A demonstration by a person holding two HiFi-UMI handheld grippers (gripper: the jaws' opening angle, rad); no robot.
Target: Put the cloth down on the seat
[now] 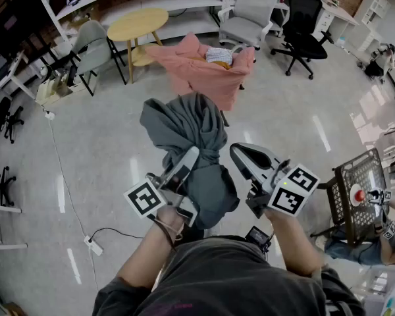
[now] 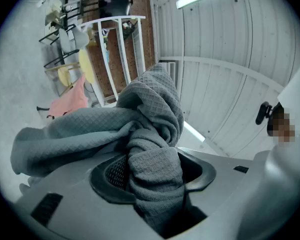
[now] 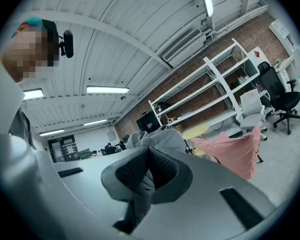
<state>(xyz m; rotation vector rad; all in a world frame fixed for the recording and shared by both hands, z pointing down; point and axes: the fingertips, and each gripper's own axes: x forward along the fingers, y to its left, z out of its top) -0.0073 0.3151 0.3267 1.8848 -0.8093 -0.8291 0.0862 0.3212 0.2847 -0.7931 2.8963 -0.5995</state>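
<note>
A grey waffle-weave cloth [image 1: 187, 127] is bunched up in the air in front of me, above the floor. My left gripper [image 1: 192, 155] is shut on a thick twisted roll of the cloth [image 2: 152, 154], which bulges out past the jaws. Just right of it, my right gripper [image 1: 238, 153] has its jaws together, with a thin fold of the same cloth [image 3: 139, 196] caught low between the pads. A chair draped in pink fabric [image 1: 201, 71] stands farther ahead, with a striped item on its seat. The pink chair [image 3: 235, 151] also shows in the right gripper view.
A round yellow table [image 1: 137, 24] and a grey chair [image 1: 92, 45] stand at the left back. A grey office chair [image 1: 249, 15] and a black one [image 1: 303, 35] stand at the right back. A black wire cart [image 1: 359, 189] is at my right, and a cable [image 1: 62, 170] runs over the floor.
</note>
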